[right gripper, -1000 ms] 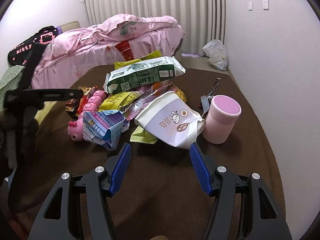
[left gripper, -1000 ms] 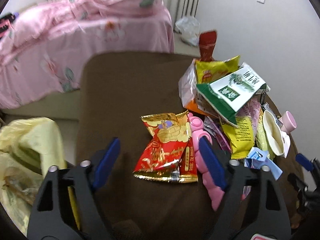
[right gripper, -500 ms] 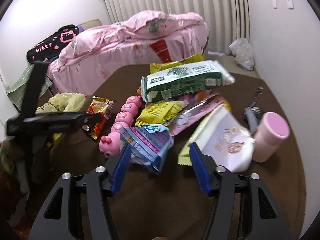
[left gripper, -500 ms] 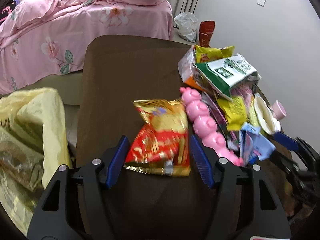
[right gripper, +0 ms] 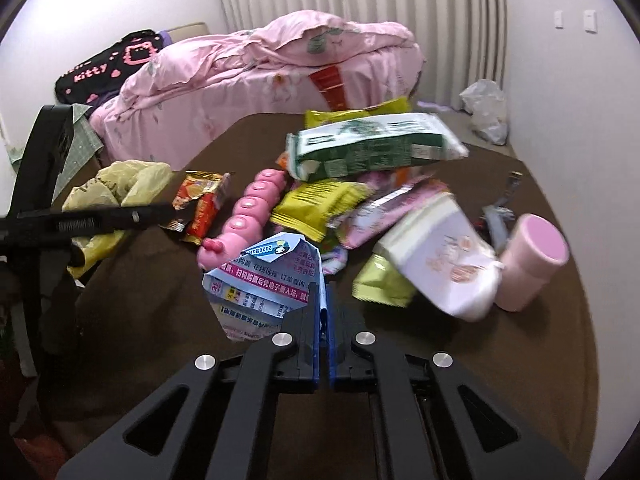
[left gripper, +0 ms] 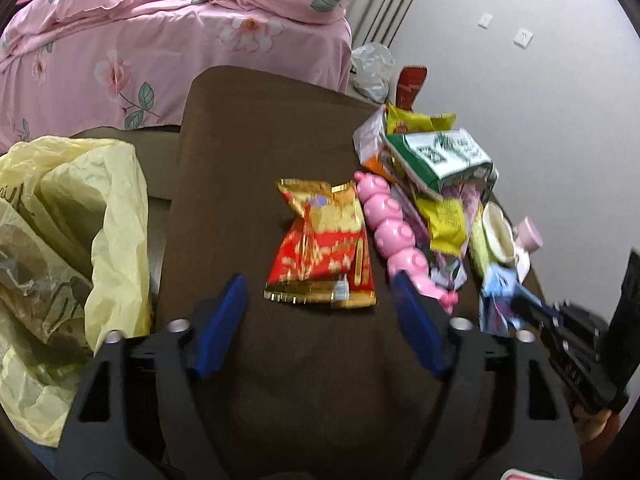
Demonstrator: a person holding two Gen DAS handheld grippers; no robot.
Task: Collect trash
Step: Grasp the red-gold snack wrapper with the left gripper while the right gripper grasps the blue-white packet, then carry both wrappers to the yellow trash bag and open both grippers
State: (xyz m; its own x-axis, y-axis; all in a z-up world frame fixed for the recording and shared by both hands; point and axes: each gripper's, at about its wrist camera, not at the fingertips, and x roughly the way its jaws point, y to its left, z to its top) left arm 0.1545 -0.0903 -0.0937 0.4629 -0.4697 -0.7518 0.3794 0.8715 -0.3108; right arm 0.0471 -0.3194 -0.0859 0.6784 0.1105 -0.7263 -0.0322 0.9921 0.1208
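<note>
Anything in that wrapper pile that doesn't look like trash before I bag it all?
Yes. The pink segmented caterpillar toy lies along the wrappers' left edge, and a pink cylindrical cup lies tipped at the right. Neither looks like litter. The right gripper is shut on the blue-and-white crumpled paper leaflet, which does.

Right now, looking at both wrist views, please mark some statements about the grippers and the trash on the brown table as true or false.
1. The right gripper is shut on the crumpled blue and white paper leaflet. True.
2. The left gripper is shut on the red and gold foil snack packet. False: its jaws stand open, and the packet lies on the table just ahead of them.
3. The pink plastic caterpillar toy lies beside the red and gold packet. True.
4. The pink cylindrical cup is inside the yellow plastic bag. False: it is on the brown table, and the bag hangs off the table's edge.
</note>
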